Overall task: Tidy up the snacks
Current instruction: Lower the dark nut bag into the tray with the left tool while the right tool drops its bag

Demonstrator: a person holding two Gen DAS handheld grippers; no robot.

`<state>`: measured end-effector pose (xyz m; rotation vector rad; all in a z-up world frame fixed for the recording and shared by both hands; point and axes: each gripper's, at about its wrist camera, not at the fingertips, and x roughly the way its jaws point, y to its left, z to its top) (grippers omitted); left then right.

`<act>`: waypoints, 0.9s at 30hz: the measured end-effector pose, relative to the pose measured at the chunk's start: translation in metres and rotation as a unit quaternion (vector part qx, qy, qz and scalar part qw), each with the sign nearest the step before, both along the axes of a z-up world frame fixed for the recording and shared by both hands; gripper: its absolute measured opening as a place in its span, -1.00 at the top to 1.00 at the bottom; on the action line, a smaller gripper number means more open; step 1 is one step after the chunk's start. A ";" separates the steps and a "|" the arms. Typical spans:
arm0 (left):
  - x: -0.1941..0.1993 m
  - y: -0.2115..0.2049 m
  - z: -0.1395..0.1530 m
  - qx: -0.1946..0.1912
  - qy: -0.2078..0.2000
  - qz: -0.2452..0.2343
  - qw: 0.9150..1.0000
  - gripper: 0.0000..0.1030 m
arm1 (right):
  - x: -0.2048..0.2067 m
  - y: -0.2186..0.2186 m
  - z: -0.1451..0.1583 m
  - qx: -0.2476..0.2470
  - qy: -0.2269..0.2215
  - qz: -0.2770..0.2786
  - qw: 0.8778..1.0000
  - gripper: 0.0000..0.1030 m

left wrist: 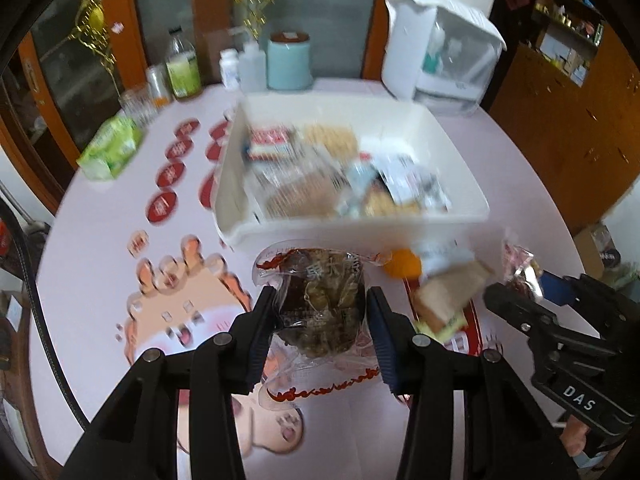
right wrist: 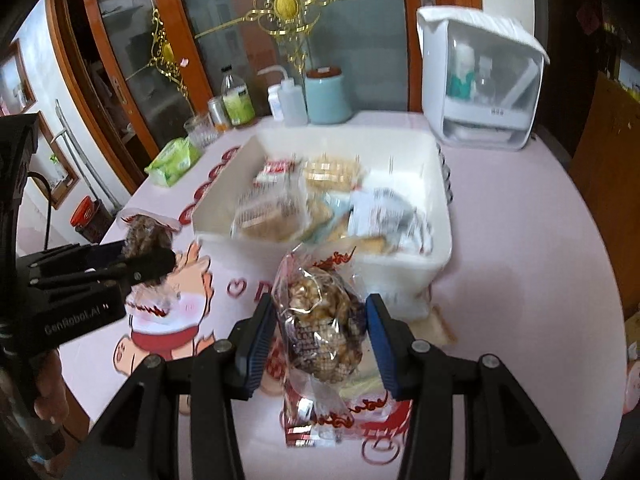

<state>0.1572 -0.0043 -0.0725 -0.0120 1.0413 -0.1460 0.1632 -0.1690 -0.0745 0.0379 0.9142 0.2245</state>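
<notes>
Left wrist view: dark snack packet (left wrist: 320, 304) clamped in left gripper (left wrist: 320, 320), raised near side of white bin (left wrist: 256, 224). Right gripper (right wrist: 320, 328) clamped on nutty snack bag (right wrist: 320, 332), likewise just before bin, above pink table (right wrist: 520, 260).

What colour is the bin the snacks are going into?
White: the snack bin is plain white plastic, clearest in the right wrist view.
</notes>
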 end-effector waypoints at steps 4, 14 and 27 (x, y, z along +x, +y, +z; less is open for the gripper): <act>0.019 0.007 0.022 0.005 -0.025 0.010 1.000 0.15 | 0.019 -0.003 0.023 -0.009 -0.023 -0.006 1.000 0.11; 0.076 0.002 0.060 0.010 -0.065 0.010 0.998 0.14 | 0.071 -0.016 0.064 -0.015 -0.067 -0.029 0.997 0.10; 0.150 -0.021 0.054 0.034 -0.062 -0.004 0.997 0.14 | 0.144 -0.023 0.053 -0.007 -0.037 -0.055 0.998 0.10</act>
